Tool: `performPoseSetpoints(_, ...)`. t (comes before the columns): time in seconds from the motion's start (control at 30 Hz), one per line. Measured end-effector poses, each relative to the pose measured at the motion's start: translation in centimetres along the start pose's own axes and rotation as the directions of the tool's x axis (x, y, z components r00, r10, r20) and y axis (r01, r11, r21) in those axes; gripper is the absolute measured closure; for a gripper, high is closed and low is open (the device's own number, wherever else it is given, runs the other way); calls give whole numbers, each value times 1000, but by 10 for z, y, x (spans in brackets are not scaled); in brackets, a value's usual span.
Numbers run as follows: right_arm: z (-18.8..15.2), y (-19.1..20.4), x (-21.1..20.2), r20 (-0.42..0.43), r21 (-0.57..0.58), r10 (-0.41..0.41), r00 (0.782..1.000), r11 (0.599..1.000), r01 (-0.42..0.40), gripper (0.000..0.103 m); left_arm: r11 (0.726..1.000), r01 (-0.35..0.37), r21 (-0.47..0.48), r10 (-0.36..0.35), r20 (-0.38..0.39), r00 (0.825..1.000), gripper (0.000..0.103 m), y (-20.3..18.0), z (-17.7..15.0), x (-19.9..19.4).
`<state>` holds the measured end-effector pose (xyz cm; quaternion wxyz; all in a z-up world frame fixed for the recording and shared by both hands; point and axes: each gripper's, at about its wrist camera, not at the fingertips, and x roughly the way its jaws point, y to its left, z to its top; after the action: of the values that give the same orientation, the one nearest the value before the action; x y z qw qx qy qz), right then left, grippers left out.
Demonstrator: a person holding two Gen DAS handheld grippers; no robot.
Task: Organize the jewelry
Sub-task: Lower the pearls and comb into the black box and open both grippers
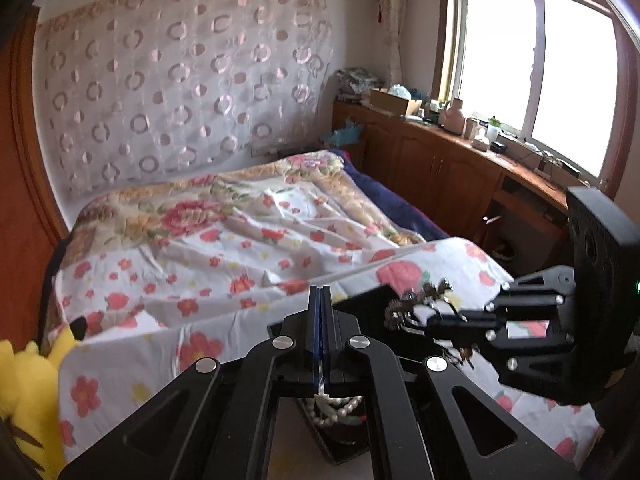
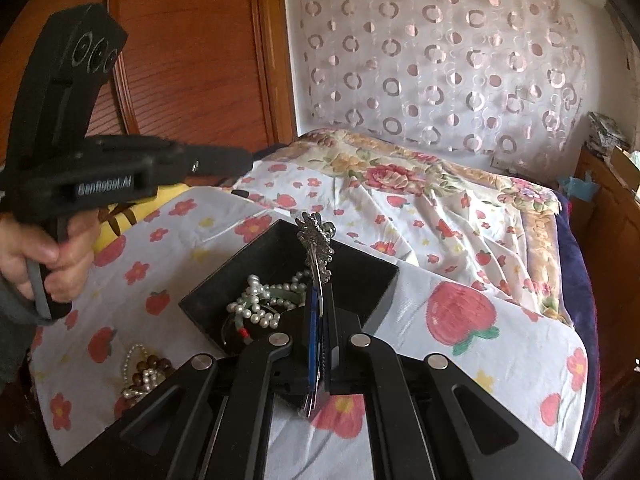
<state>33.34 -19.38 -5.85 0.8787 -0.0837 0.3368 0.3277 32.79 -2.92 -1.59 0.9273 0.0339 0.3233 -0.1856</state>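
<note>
So the silver hair clip (image 2: pixel 317 248) was pinched in my right claw (image 2: pixel 319 280), fingers pressed together on its metal stem, with the sparkly flower end sticking up right over the black box (image 2: pixel 280 256). Inside the box there was already a tangle of pearl strands (image 2: pixel 256 300) mixed with some green beads. Another little pile, pearls plus brown beads (image 2: pixel 142 374), sat on the floral sheet (image 2: pixel 460 312) just left of the box, outside it. My left claw (image 1: pixel 322 300) was shut tight with nothing visibly between the tips, though in its own camera I could see pearls right under the base of the fingers, so I couldn't tell if anything was snagged there. From the right camera the left claw was up and off to the left of the box, with a hand (image 2: pixel 48 256) wrapped around its handle. Everything sat on the bed (image 2: pixel 440 184), rumpled flowery quilt behind, and a yellow plush toy (image 1: pixel 28 392) at its edge.
</note>
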Motion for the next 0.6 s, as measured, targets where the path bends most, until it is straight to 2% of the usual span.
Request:
performPoseSetpoints(0.27, 6, 2, 25, -42, -18, -21, 999, 1000, 20, 100, 1000, -6, -29, 5, -26, 1000, 103, 13, -26, 2)
performPoseSetpoints(0.5, 10, 3, 29, -36, -1, -32, 999, 999, 32, 98, 999, -18, -44, 17, -36, 999, 103, 21, -37, 1)
performPoseSetpoints(0.57, 12, 2, 27, -34, 4, -37, 999, 999, 37, 98, 998, -29, -51, 27, -43, 999, 98, 23, -39, 1)
performPoseSetpoints(0.6, 12, 2, 24, -29, 9, -41, 999, 999, 41, 93, 998, -33, -53, 31, -44, 999, 93, 24, -39, 1)
